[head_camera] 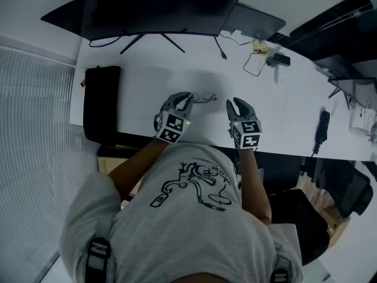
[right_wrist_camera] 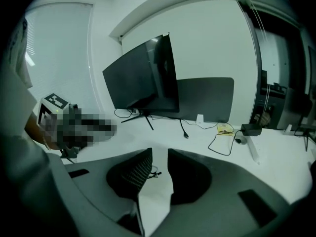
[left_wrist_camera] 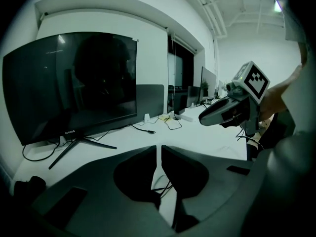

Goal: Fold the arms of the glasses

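Glasses [head_camera: 205,97] lie on white tabletop [head_camera: 147,81], just beside tips of left hand-held gripper [head_camera: 187,97], which is clenched almost fully, gripping nothing; right hand-held gripper [head_camera: 236,103] near them, released, jaws apart, nothing pressed between

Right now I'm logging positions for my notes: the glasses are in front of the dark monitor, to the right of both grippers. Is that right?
Not quite. The glasses are in front of the dark monitor, but between the left gripper and the right gripper, not right of both. The head view shows it.
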{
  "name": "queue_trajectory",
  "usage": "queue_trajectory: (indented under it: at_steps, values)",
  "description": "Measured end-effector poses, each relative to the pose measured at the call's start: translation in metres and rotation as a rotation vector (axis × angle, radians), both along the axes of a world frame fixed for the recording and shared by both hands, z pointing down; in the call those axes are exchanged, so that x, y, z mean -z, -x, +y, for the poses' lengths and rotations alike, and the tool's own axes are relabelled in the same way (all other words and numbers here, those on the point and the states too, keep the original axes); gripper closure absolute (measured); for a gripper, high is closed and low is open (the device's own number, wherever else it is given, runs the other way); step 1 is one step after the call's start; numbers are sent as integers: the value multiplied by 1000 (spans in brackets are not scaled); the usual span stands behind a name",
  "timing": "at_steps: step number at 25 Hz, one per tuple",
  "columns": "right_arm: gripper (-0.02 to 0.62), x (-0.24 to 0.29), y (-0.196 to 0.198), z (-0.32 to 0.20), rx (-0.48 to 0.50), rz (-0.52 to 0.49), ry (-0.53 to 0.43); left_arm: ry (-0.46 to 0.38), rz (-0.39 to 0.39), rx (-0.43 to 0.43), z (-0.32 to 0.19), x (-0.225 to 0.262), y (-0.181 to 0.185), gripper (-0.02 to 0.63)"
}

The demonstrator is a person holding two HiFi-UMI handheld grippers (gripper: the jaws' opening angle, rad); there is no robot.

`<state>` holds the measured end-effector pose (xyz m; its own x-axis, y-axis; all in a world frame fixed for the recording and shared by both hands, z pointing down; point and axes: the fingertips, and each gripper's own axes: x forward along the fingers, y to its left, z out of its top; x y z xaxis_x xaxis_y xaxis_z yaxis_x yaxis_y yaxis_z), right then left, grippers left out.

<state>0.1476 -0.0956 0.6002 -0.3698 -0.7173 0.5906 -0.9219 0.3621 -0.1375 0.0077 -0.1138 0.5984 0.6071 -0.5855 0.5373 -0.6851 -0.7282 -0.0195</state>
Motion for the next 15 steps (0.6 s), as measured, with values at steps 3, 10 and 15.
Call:
queue_trajectory:
  at_steps: [3, 10, 15]
  values:
    - [497, 19, 4, -1, 15, -13, -25, 2, 27, 0, 0, 13, -1, 566]
    - [530, 65, 12, -2, 21, -38, -83, 3, 113, 21, 0, 53, 3, 577]
    - [544, 96, 19, -2, 30, -49, -128, 1, 172, 22, -1, 79, 7, 581]
